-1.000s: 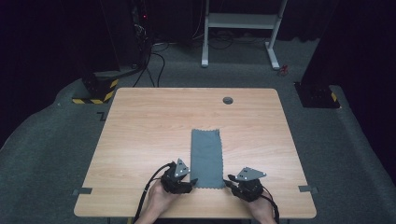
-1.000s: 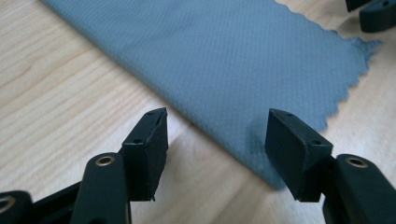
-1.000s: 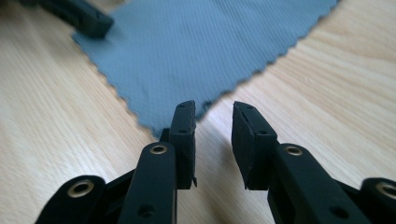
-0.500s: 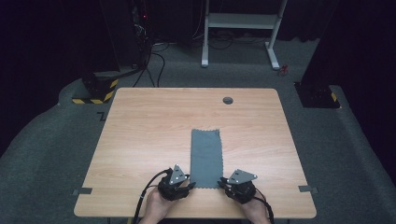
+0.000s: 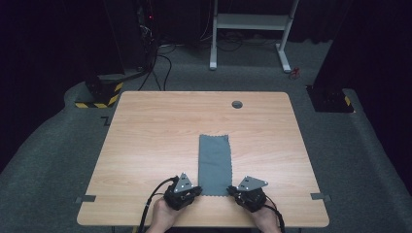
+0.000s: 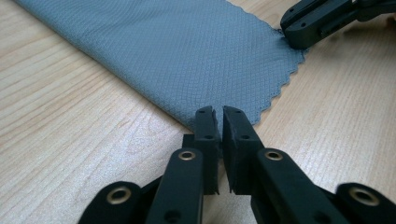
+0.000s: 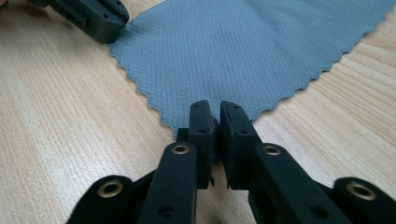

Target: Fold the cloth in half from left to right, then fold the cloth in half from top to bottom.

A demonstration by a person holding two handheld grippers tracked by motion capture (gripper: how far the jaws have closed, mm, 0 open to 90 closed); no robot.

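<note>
From above, a pale wooden table [image 5: 160, 141] stands on grey carpet in a dark room, with a white desk frame [image 5: 250, 29] and loose cables behind it and a round hole [image 5: 237, 104] near its far edge. A narrow grey cloth [image 5: 214, 162] lies flat on the near half, its short scalloped edge toward the person, whose hands are cut off by the picture's bottom edge. The left gripper [image 5: 194, 192] sits at the cloth's near left corner and the right gripper [image 5: 233, 191] at its near right corner; how the jaws stand is too small to tell here. In the left gripper view, the jaws have just been closing and now pinch the cloth's corner [image 6: 212, 116], almost together; the other gripper's tip touches the far corner. In the right gripper view, those jaws have likewise just been closing and clamp their corner [image 7: 212, 122], the fold between them hidden.
</note>
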